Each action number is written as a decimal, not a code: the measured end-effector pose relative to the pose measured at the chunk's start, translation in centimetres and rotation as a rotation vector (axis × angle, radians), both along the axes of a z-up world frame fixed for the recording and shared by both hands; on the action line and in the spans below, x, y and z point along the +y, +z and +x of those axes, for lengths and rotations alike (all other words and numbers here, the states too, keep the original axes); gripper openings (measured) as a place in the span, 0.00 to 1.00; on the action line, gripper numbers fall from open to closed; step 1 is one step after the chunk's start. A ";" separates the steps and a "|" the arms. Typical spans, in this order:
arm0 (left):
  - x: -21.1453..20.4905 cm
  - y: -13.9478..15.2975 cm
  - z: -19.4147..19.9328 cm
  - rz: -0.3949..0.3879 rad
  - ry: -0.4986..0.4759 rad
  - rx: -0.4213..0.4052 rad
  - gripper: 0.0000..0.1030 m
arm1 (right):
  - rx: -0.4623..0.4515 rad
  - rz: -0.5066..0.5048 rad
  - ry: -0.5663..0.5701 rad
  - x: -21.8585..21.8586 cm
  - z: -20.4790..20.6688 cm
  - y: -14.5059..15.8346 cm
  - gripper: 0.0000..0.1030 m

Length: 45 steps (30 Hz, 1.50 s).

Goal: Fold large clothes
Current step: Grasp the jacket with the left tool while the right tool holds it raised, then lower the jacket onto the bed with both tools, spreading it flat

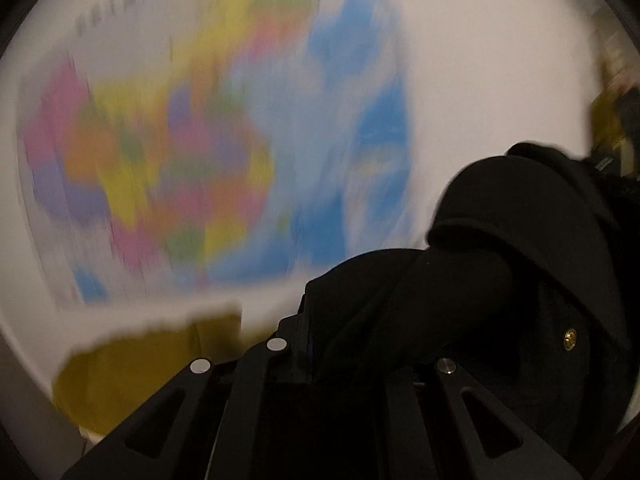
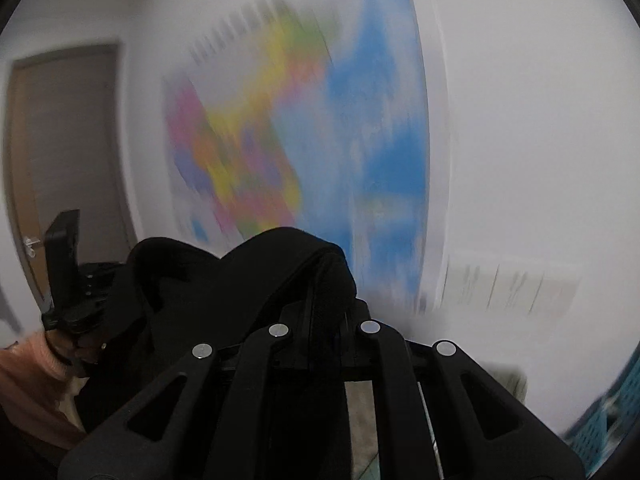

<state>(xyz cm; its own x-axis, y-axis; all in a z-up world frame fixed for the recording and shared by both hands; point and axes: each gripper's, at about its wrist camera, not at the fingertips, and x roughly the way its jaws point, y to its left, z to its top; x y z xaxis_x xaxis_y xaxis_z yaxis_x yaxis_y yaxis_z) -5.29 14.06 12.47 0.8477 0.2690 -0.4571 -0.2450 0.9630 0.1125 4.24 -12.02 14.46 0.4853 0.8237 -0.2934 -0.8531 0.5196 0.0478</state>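
Up in front of the wall map, the black garment hangs bunched between both claws. Left claw and right claw each pinch a fold. It looks soft, thick and fairly heavy; gripping at hem or collar edges should serve best.

My left gripper pinches the black garment, bunched toward three o'clock; blurred wall map at eleven.

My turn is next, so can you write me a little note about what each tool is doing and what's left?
Left tool: shut on the black garment.
Right tool: shut on the same black garment.
The garment hangs bunched between both tools, lifted in front of the wall map.
Done: picked up.
Left: no neat fold shows yet; spread it and fold it.
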 end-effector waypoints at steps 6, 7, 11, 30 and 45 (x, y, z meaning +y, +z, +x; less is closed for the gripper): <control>6.3 -15.4 10.9 -0.198 0.098 0.317 0.04 | 0.262 -0.238 -0.046 8.9 11.4 -14.6 0.06; 6.5 -16.5 11.6 -0.189 0.097 0.322 0.04 | 0.271 -0.269 -0.064 9.8 12.5 -16.6 0.06; 7.5 -17.2 13.4 -0.210 0.079 0.326 0.04 | 0.346 -0.230 -0.086 9.8 15.5 -18.1 0.06; 9.0 -17.4 11.7 -0.164 0.016 0.319 0.71 | 0.441 -0.286 -0.157 0.3 13.6 -21.7 0.92; 8.8 -16.5 5.5 -0.222 0.004 0.332 0.76 | 0.554 -0.360 -0.092 -6.0 1.0 -27.1 0.06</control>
<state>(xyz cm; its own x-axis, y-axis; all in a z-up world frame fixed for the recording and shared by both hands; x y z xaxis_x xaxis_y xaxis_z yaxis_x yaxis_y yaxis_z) 0.17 22.85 -4.08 0.6432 0.1356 -0.7536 -0.2341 0.9719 -0.0249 5.23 -18.07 -12.59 0.2470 0.5899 -0.7688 -0.7038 0.6545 0.2762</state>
